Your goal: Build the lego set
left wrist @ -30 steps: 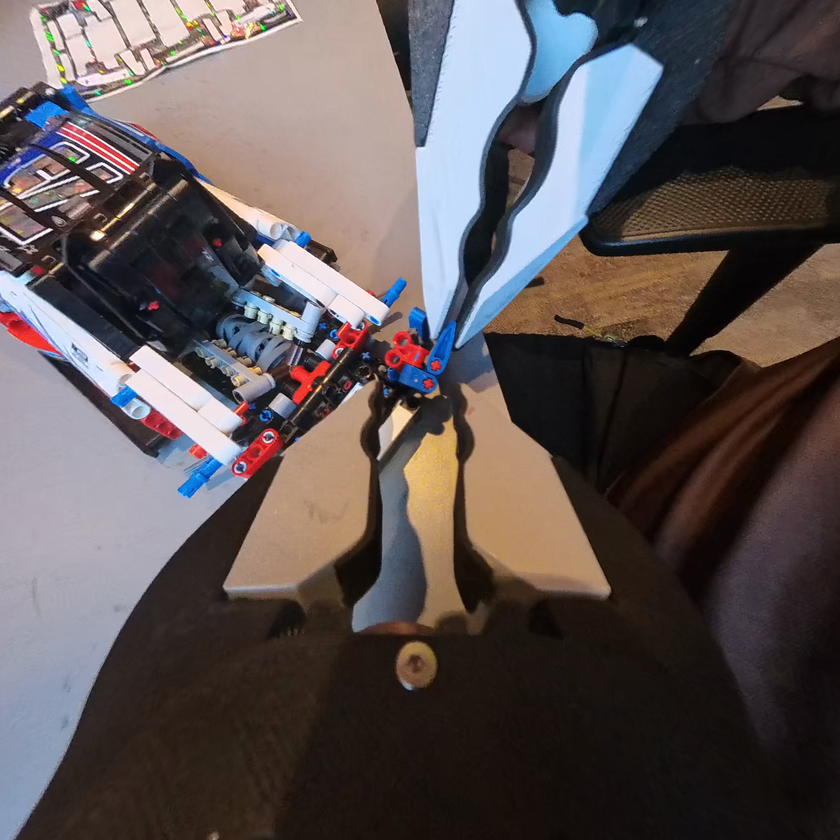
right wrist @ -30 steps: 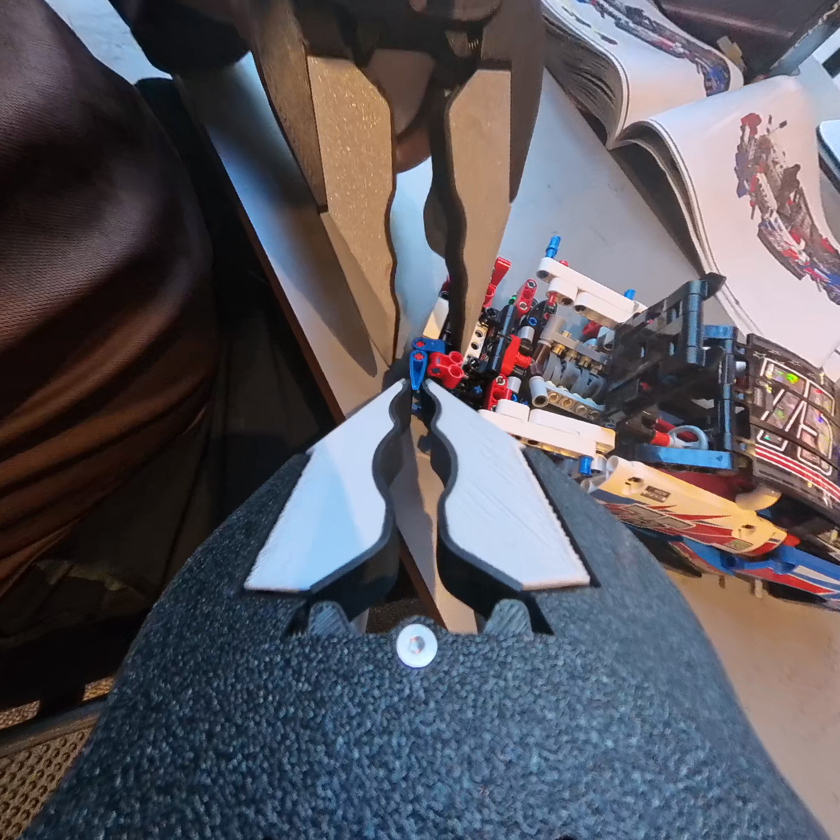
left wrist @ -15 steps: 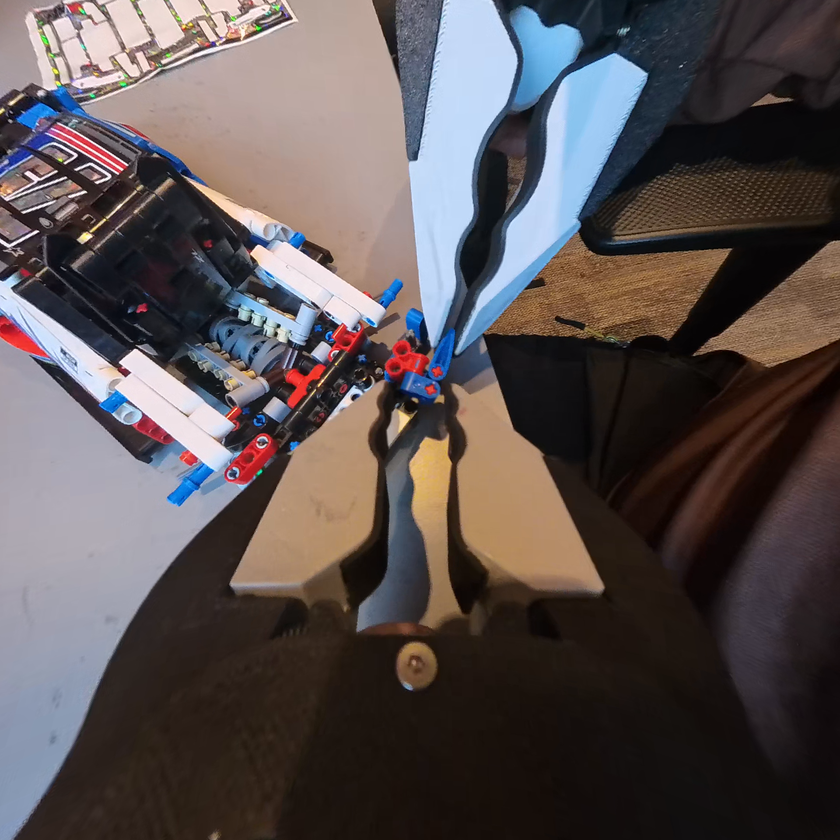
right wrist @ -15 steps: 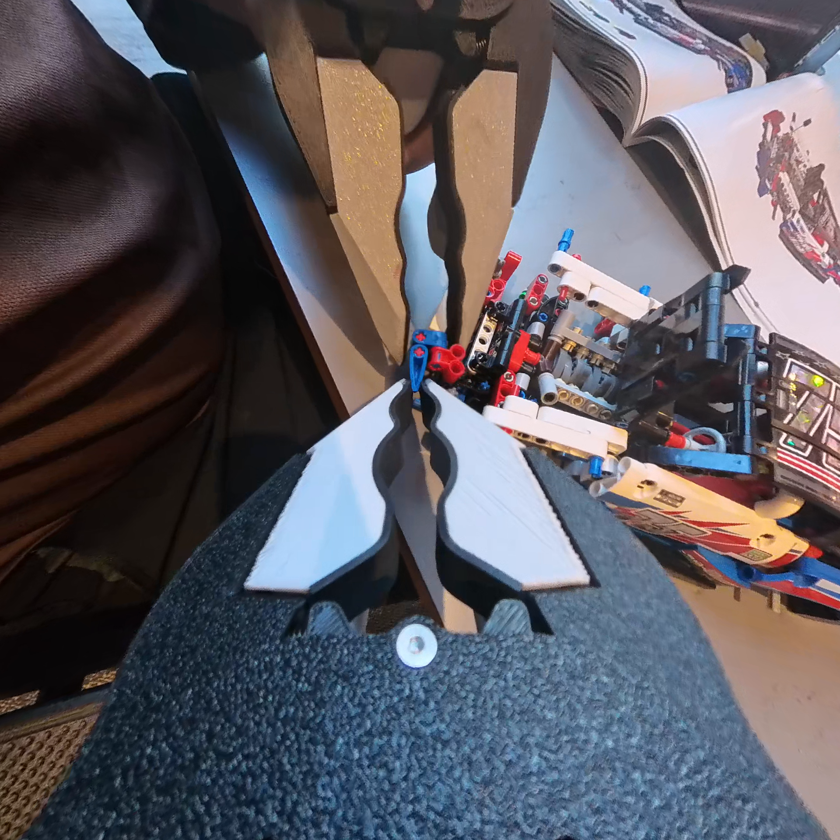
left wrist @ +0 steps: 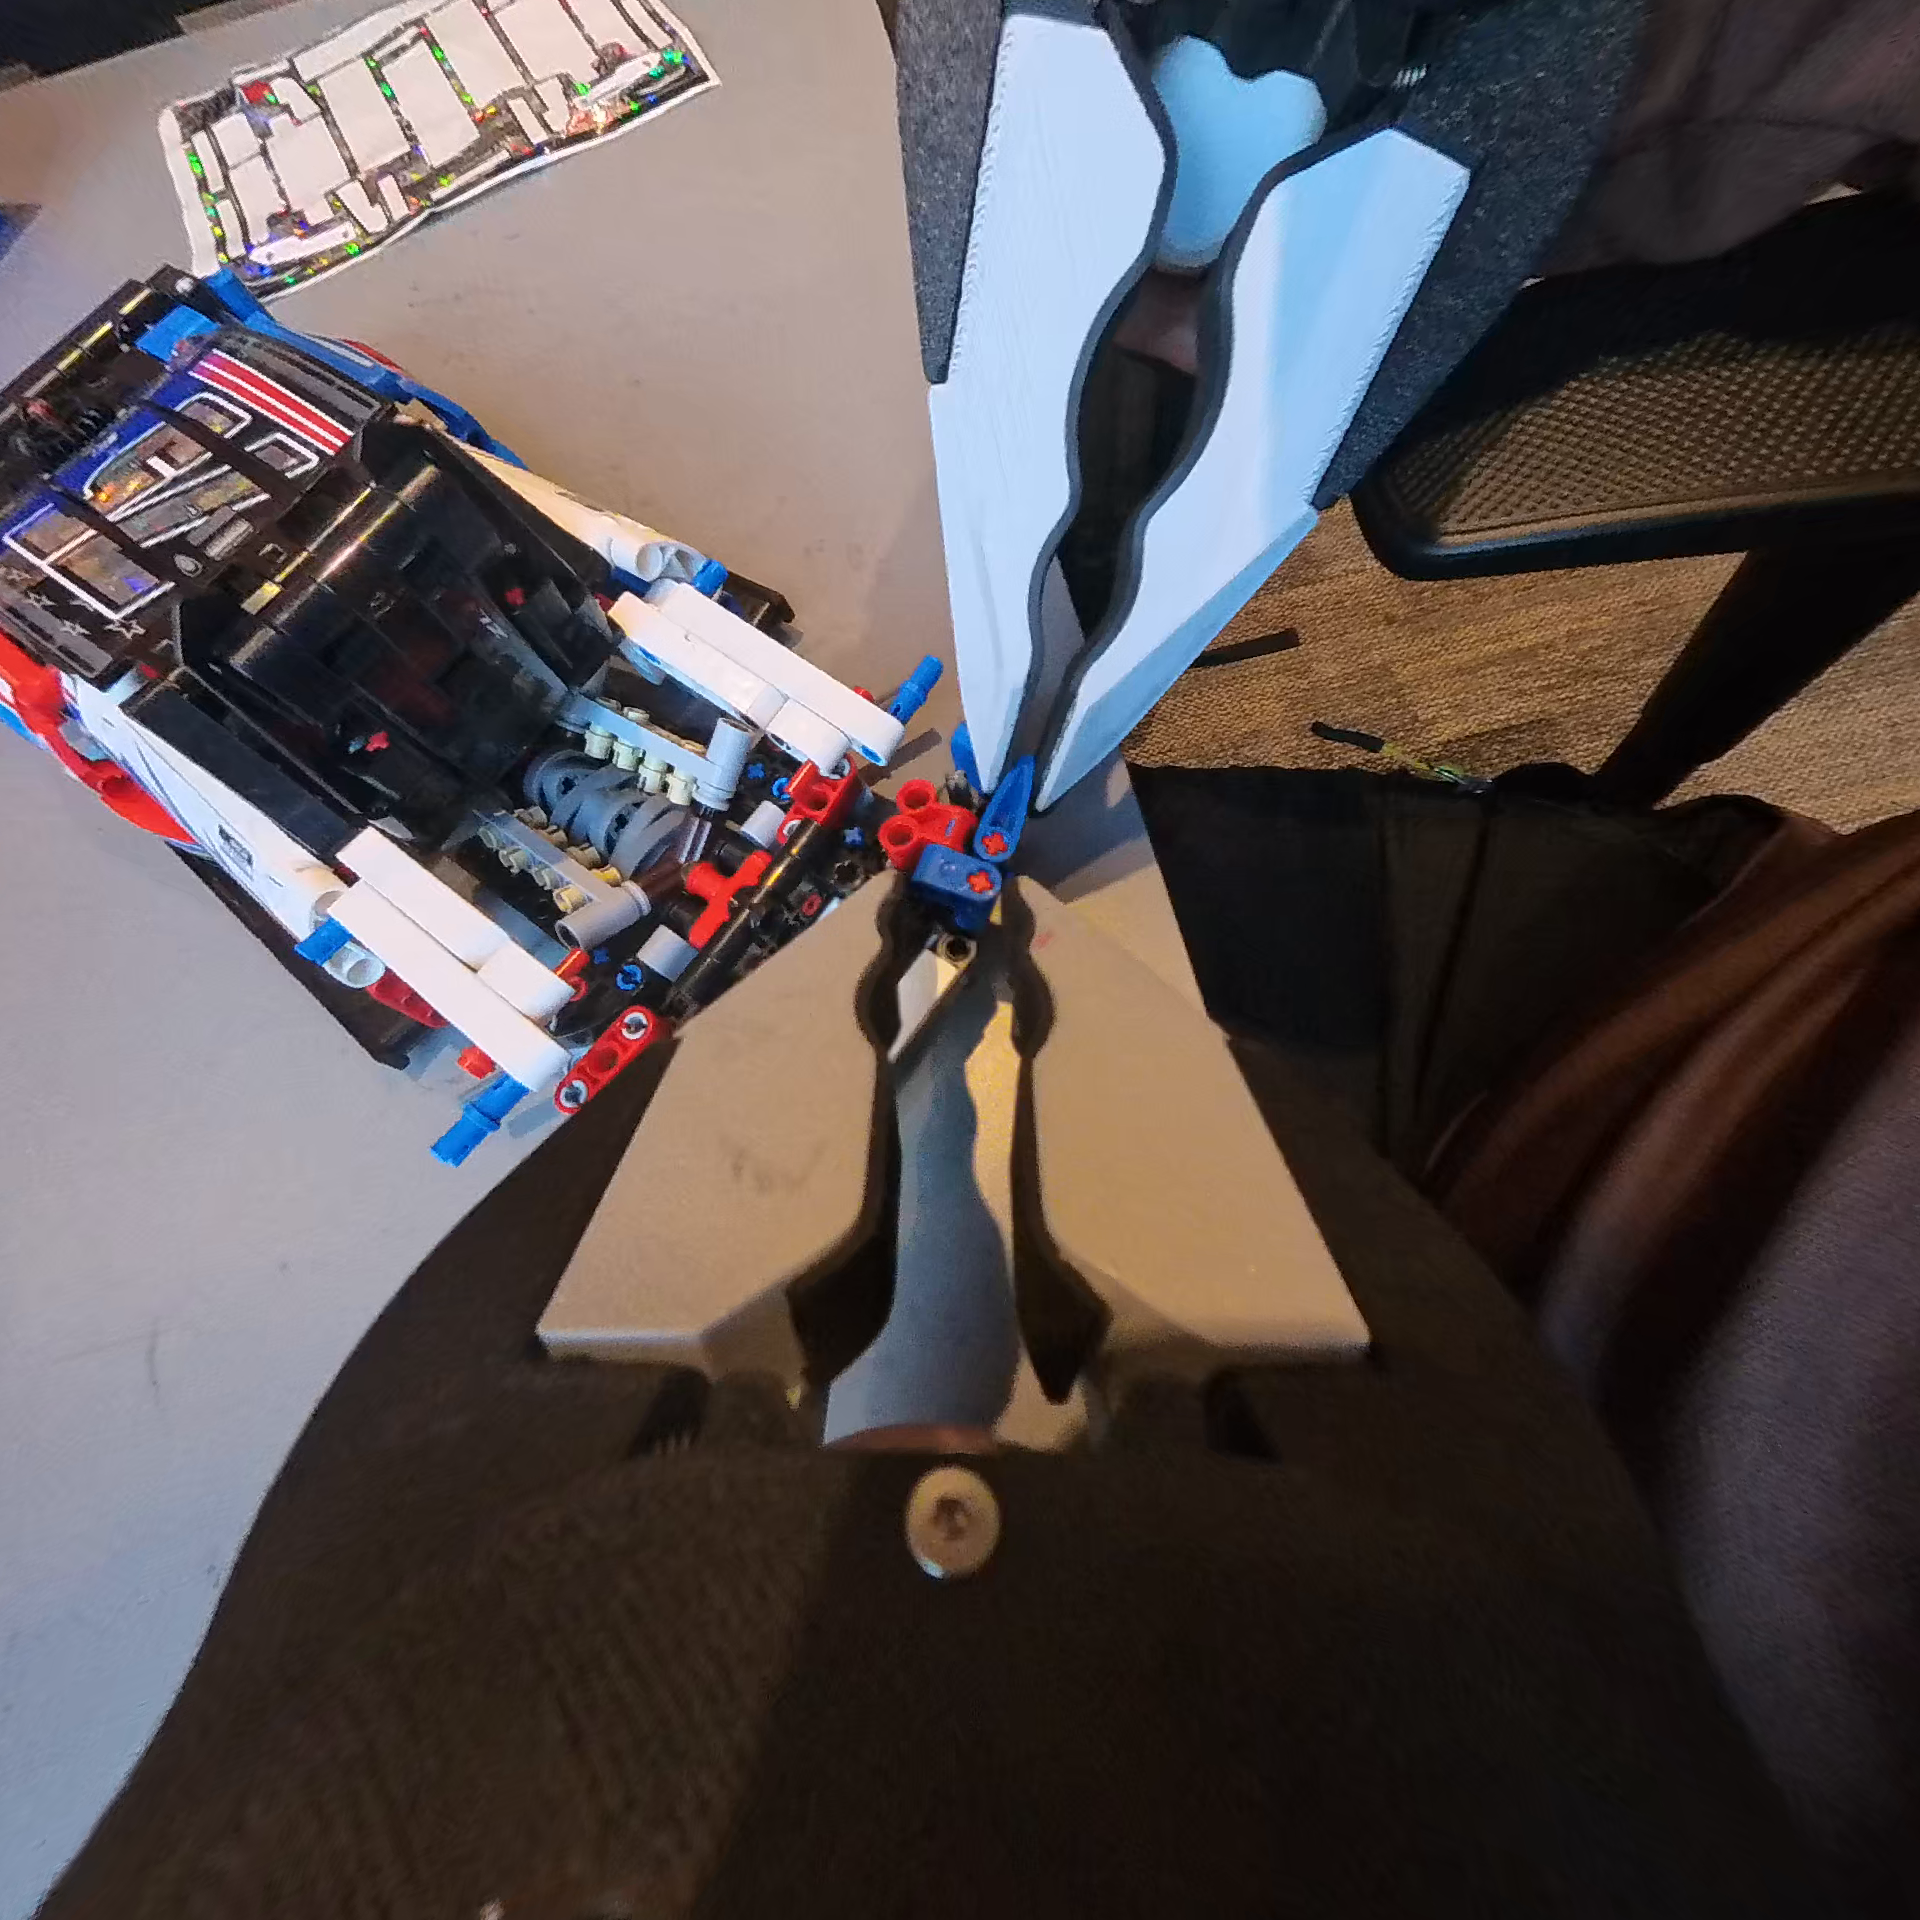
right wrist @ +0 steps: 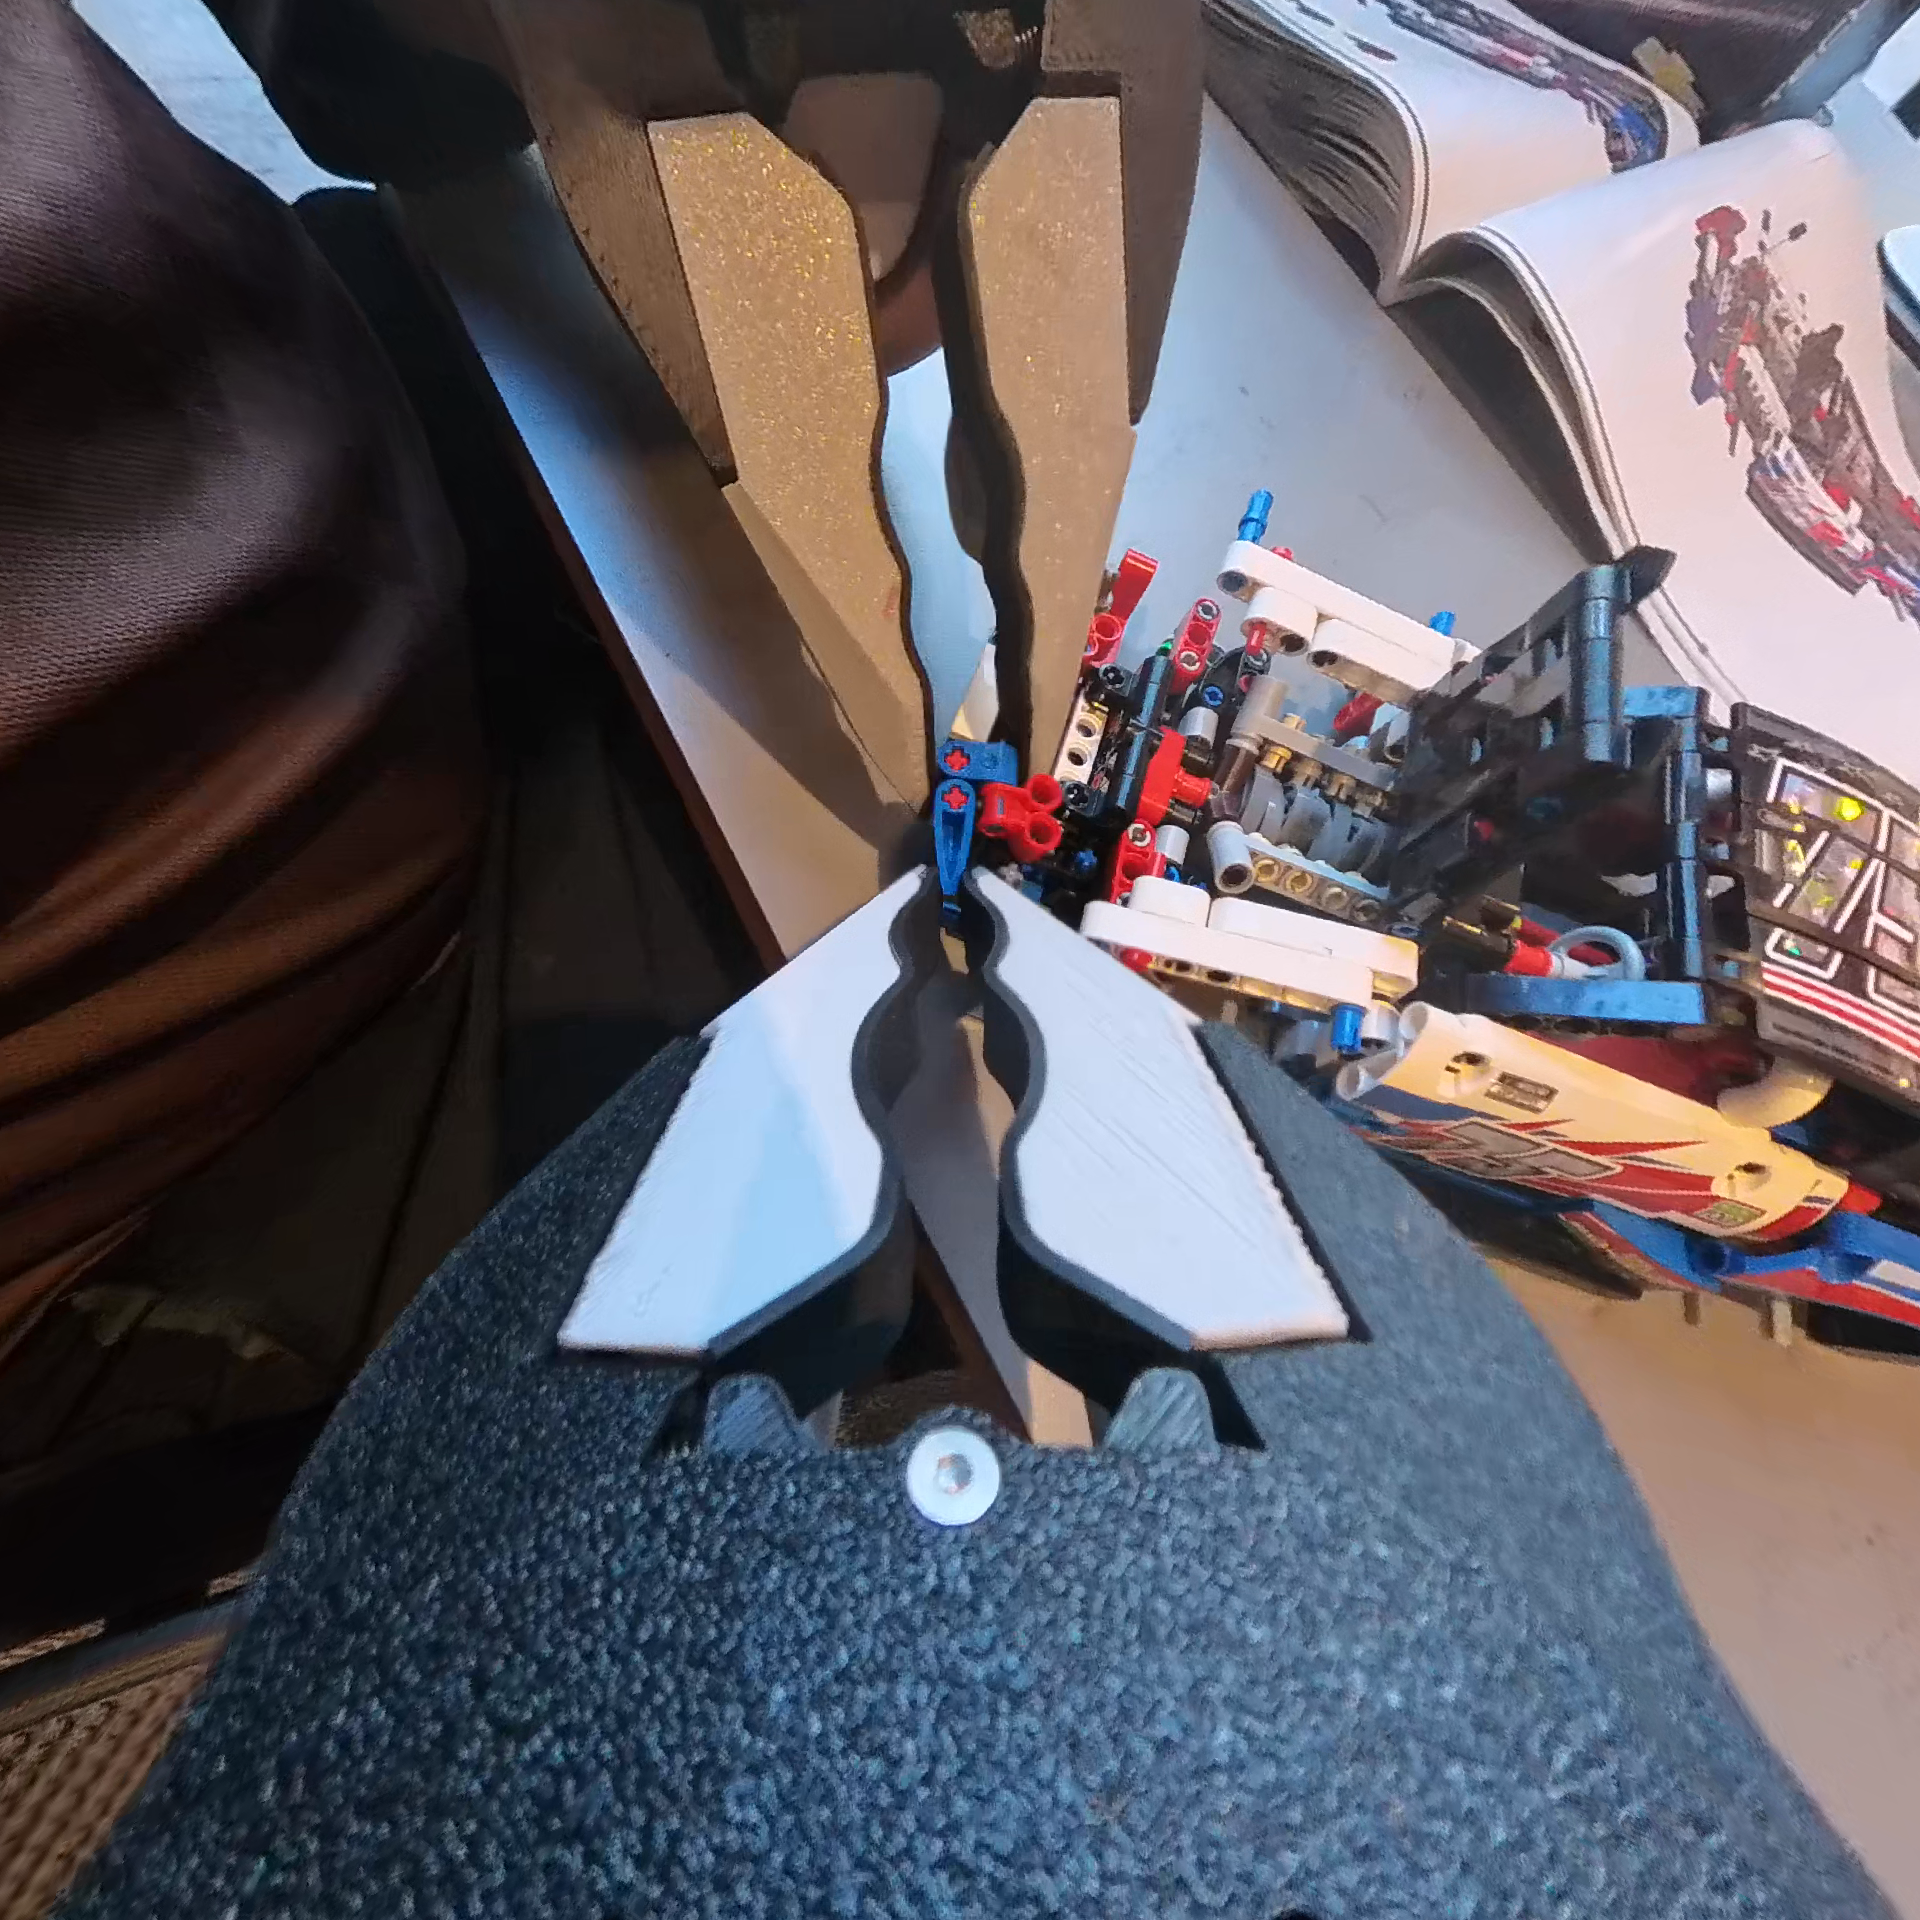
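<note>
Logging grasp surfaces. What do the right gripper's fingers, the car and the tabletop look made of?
Right gripper fingers: white plastic, likely 3D-printed, fine layer lines; dark, possibly rubbery strip on inner edges.
Car: glossy moulded plastic with sharp highlights; stickers on the body.
Tabletop: smooth matte grey, maybe laminate; can't tell.

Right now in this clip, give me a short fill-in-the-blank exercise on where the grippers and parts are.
1. The right gripper pinches a thin ____ lego piece at its fingertips.
2. The left gripper meets it tip to tip at the open end of the lego ____.
3. Between both grippers sits a small red connector joined to ____ parts.
4. In the right wrist view, an open instruction ____ lies beyond the model.

Missing words: blue; car; blue; book
</note>
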{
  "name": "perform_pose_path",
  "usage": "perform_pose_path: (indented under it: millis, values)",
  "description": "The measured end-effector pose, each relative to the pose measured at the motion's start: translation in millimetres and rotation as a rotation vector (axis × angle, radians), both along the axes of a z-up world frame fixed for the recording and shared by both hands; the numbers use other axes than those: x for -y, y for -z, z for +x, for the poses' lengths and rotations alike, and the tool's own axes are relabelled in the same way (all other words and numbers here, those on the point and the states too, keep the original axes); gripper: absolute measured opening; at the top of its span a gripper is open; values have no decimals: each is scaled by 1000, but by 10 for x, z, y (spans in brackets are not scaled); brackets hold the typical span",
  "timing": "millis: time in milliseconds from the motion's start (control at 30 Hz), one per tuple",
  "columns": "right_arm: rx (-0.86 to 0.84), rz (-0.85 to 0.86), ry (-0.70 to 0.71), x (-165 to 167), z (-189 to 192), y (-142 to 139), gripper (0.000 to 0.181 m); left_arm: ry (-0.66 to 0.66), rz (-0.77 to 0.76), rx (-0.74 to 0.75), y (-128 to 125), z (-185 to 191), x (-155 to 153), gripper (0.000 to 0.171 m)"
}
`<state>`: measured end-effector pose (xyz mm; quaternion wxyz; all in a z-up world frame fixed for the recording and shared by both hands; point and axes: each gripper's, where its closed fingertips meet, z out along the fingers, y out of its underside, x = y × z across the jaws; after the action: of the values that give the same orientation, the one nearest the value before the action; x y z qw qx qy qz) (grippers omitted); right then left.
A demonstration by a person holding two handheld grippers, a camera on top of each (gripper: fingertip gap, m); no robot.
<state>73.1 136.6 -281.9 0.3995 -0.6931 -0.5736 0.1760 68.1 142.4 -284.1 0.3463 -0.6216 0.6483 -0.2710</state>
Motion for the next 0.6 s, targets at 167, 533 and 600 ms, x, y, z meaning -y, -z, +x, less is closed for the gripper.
perform_pose_path:
  millis: [167,533,600]
  values:
    - [10,-31,34,5,3,9,3,4,-25,-1,19,1,3,14]
    - [69,1,57,-83,-128,-144,29,-2,-19,-15,35,-4,22,14]
    - [123,18,45,-103,-118,-56,24,-8,-15,-29,62,-13,3,14]
